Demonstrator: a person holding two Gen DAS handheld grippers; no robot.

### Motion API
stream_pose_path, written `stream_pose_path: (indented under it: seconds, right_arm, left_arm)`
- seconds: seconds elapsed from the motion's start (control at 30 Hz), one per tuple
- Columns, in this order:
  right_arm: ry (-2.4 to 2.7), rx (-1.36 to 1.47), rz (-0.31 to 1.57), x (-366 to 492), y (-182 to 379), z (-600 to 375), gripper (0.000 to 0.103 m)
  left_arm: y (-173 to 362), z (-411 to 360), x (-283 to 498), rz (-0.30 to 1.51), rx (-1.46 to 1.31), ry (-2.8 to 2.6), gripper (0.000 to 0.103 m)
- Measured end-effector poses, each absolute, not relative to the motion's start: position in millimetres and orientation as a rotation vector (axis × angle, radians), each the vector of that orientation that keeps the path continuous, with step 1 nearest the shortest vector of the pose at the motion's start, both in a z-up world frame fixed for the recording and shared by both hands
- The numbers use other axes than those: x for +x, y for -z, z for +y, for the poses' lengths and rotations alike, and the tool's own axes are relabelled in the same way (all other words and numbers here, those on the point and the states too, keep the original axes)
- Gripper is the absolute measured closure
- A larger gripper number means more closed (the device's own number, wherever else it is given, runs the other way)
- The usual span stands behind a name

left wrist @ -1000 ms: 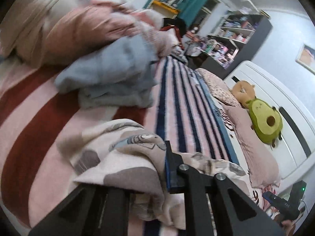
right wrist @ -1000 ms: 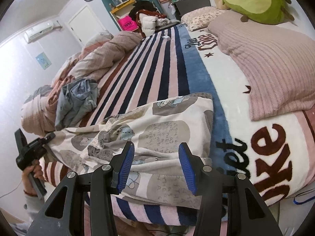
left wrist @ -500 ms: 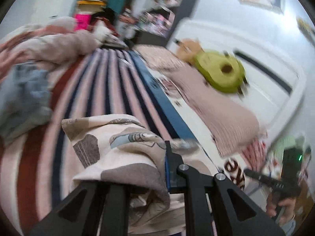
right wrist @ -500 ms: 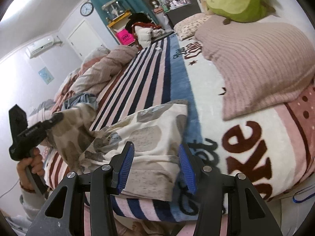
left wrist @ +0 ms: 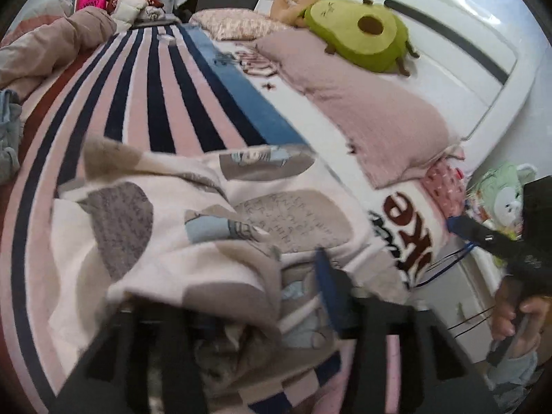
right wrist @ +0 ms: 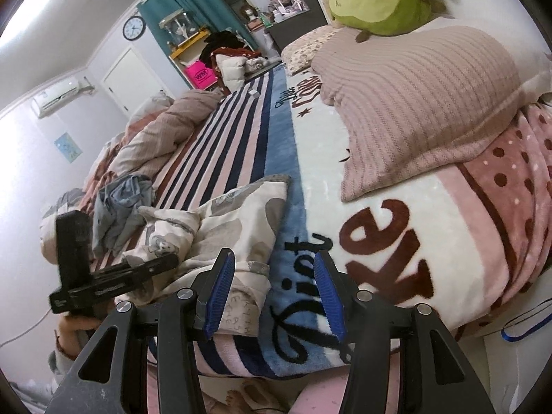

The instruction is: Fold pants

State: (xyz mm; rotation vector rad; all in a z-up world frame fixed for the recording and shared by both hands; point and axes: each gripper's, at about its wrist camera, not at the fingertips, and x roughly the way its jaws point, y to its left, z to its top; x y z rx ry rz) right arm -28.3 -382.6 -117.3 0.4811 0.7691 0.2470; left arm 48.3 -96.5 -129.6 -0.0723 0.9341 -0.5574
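Fleece pants (left wrist: 193,227) lay doubled on the bed (left wrist: 148,79), draped over the left gripper (left wrist: 241,296), whose jaws had just opened and let the carried end drop: one fold looked done. Only the right view showed the right gripper (right wrist: 274,296), jaws half-open and empty, just beside the pants' edge.

Both wrist cams low at bed (left wrist: 214,79) edge, angled down, facing headboard; share pants (right wrist: 241,214), avocado plush (left wrist: 358,34).
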Motion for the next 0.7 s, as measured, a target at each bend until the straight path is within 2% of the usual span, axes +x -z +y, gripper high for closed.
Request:
stream_pose_path:
  seconds: [0.13, 0.33, 0.4, 0.47, 0.7]
  right_arm:
    - [-0.27, 0.451, 0.762, -25, 109, -369, 0.058]
    - [-0.351, 0.384, 0.749, -5, 92, -321, 0.045]
    - [-0.392, 0.35, 0.749, 4, 89, -296, 0.042]
    - [-0.429, 0.3, 0.758, 13, 88, -266, 0.03]
    - [-0.54, -0.005, 0.773, 33, 94, -147, 0.025]
  left_arm:
    - [98, -72, 27, 0.855, -0.079, 0.543, 0.04]
    - [73, -10, 8, 0.767, -0.097, 0.389, 0.036]
    - [74, 11, 4, 0.762, -0.12, 0.331, 0.036]
    - [77, 31, 0, 0.754, -0.142, 0.291, 0.036]
    - [102, 84, -12, 0.771, -0.227, 0.205, 0.036]
